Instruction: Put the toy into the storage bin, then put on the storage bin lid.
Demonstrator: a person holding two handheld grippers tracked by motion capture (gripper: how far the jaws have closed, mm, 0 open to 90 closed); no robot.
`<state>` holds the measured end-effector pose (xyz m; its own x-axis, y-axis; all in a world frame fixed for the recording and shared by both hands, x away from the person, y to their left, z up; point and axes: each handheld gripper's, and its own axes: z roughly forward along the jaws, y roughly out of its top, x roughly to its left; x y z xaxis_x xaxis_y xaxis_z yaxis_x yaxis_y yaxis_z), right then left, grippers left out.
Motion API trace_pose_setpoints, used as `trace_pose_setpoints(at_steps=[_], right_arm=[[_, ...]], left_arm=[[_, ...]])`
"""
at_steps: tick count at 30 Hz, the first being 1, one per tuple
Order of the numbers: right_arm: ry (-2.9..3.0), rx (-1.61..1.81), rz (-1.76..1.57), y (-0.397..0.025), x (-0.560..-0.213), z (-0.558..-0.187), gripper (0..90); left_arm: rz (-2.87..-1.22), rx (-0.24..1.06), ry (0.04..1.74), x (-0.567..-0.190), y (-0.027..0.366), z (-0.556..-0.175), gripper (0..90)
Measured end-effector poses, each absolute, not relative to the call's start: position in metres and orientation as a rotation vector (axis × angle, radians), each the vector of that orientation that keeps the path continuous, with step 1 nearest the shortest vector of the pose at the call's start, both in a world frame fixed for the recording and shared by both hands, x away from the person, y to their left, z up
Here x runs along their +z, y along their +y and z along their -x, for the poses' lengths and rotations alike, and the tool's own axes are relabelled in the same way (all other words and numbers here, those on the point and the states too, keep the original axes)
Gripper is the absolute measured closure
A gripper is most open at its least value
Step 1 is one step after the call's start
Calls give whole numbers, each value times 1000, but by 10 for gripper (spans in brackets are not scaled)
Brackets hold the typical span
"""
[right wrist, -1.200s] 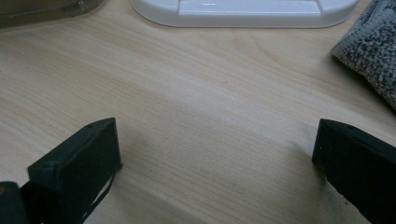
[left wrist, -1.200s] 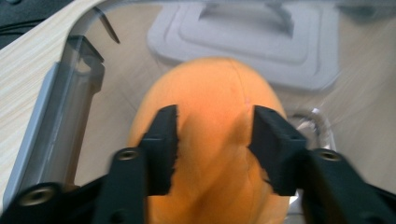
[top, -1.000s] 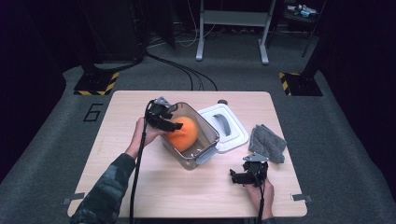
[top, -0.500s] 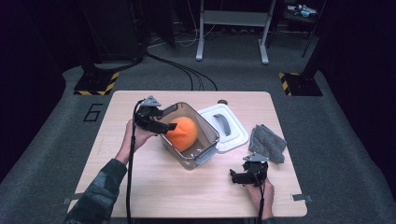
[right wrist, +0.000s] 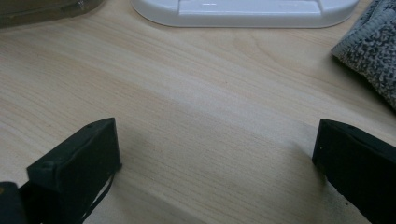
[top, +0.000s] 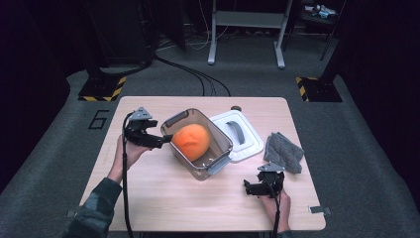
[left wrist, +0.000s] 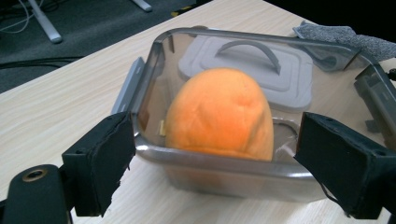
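An orange round fruit-like object (top: pixel 190 140) lies inside a clear plastic container (top: pixel 216 163) in the middle of the table. My left gripper (top: pixel 161 140) hovers just left of the container, open and holding nothing. In the left gripper view its jaws (left wrist: pixel 217 144) stand wide apart in front of the container's near wall (left wrist: pixel 210 163), with the orange object (left wrist: pixel 219 112) behind that wall. My right gripper (top: pixel 251 188) rests low over bare wood at the front right, open; its jaws (right wrist: pixel 215 154) hold nothing.
The container's white lid (top: pixel 237 135) with a grey handle lies flat just right of it. A grey cloth (top: pixel 284 151) sits crumpled at the right side, beyond the right gripper. A wooden table (top: pixel 163 198) carries everything; dark floor, cables and stands lie beyond its far edge.
My left gripper has drawn back leftward from above the container to beside it. The orange object stays in the container. The right gripper has not moved.
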<state>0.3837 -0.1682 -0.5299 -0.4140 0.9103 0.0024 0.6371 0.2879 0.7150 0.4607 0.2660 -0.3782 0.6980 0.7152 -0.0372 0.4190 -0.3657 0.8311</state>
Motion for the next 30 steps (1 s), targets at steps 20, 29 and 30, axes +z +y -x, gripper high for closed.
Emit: trace_pose_setpoints(at_steps=[20, 29, 30], right_arm=[[2190, 926, -1380, -168, -526, -383, 3], [2219, 920, -1348, -161, -516, -386, 11], [2220, 916, -1344, -161, -514, -386, 11]], left_arm=[[-1961, 468, 978, -411, 313, -436, 112], [-1972, 450, 1047, -440, 326, -434, 104], [-1974, 445, 1068, -447, 327, -434, 104]])
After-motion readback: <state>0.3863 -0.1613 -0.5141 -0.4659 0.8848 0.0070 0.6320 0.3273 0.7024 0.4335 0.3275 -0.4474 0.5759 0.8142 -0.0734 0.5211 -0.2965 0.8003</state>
